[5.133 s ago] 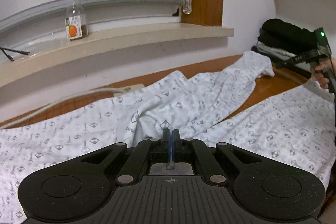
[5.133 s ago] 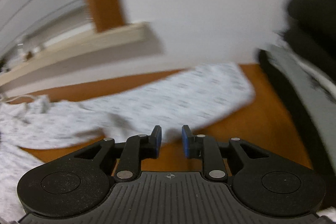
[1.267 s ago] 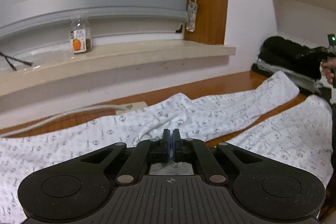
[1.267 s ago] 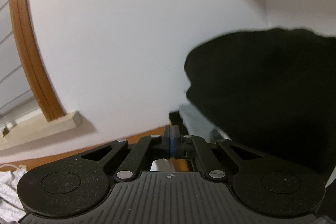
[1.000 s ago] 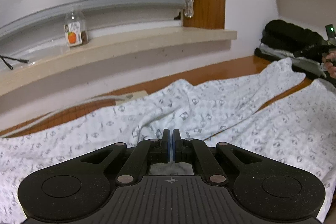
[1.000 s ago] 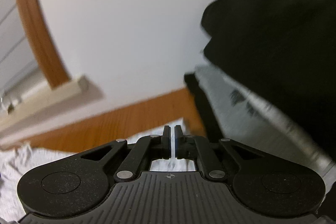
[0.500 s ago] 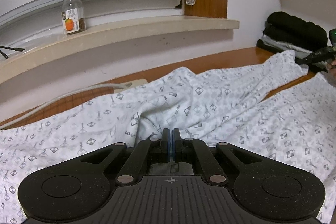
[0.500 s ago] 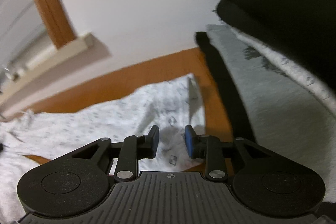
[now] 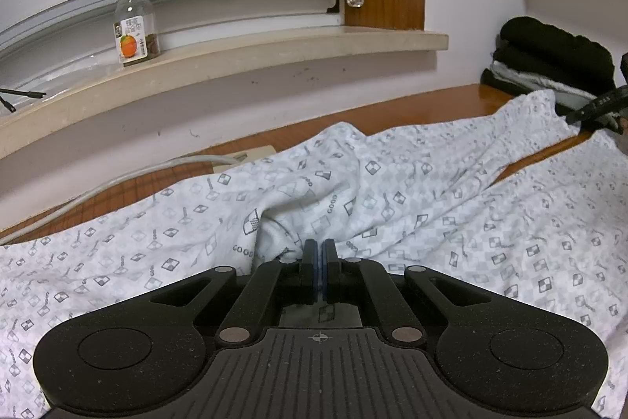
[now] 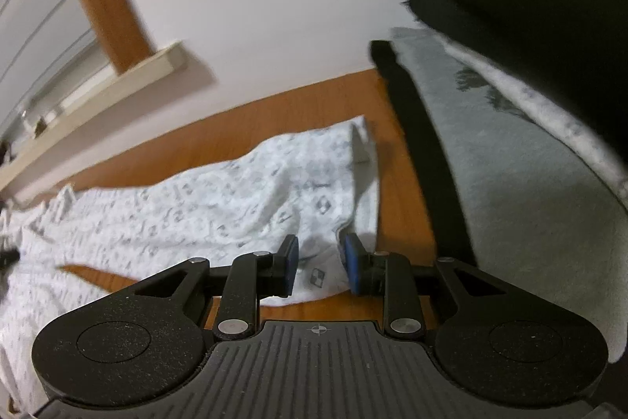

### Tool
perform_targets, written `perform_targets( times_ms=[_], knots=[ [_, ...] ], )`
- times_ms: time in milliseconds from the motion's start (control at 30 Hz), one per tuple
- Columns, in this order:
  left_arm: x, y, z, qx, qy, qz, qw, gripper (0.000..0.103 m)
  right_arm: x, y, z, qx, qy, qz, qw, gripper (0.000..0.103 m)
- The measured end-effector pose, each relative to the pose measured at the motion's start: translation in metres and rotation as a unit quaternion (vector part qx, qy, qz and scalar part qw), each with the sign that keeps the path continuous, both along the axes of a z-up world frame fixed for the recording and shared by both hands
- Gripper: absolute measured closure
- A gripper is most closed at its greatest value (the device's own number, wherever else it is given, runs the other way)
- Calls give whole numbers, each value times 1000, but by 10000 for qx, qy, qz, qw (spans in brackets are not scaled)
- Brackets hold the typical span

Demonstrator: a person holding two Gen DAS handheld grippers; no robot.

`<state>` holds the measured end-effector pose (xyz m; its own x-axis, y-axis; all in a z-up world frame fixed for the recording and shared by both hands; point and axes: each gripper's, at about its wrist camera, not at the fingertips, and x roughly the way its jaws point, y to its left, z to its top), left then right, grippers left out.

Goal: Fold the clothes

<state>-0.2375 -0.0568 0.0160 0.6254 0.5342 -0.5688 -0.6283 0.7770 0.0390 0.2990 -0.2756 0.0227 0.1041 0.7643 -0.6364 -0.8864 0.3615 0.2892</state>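
Your left tongs [image 9: 318,264] are clenched on a bunched ridge of the patterned pyjama trousers [image 9: 392,191], which lie spread across the tabletop [image 10: 274,105], both legs apart. Your right tongs [image 10: 320,264] stand released over one leg's hem. No fold shows; folding remains.

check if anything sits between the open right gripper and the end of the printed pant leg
Nothing visible does. The right gripper is open with the printed pant leg end lying directly between and ahead of its fingers. The folded clothes stack sits off to its right, on the table.
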Motion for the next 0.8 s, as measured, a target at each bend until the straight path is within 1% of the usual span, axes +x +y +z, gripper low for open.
perform_targets(
  times_ms=[33,67,167,267,433,533,633,700,733,767,800],
  knots=[
    [0,0,0,17,-3,5,10000,101,-3,1,2,-2,-111,50,9999,97],
    [0,-1,0,40,-21,17,10000,101,-6,2,4,1,-220,95,9997,96],
    [-2,-2,3,127,-119,98,9998,101,-9,3,19,329,-494,-22,9982,97],
    [-4,1,14,210,-308,183,9991,101,-3,9,40,674,-810,-425,9935,97],
    [2,23,56,579,-465,362,9966,102,17,51,79,1118,-1121,-1007,9822,97],
    [6,38,84,796,-585,512,9938,102,19,80,107,1542,-1259,-1271,9717,97],
    [4,40,113,1083,-808,687,9884,102,6,98,141,2115,-1617,-1364,9542,97],
    [1,32,128,1241,-958,678,9853,102,-5,95,165,2602,-1877,-1341,9376,97],
    [0,24,131,1321,-978,633,9844,102,-8,91,174,2767,-1974,-1367,9305,97],
    [0,16,135,1402,-996,588,9834,102,-9,84,180,2866,-2023,-1368,9264,97],
    [1,9,132,1371,-957,488,9847,102,-8,76,180,2843,-2071,-1378,9259,97]
  ],
)
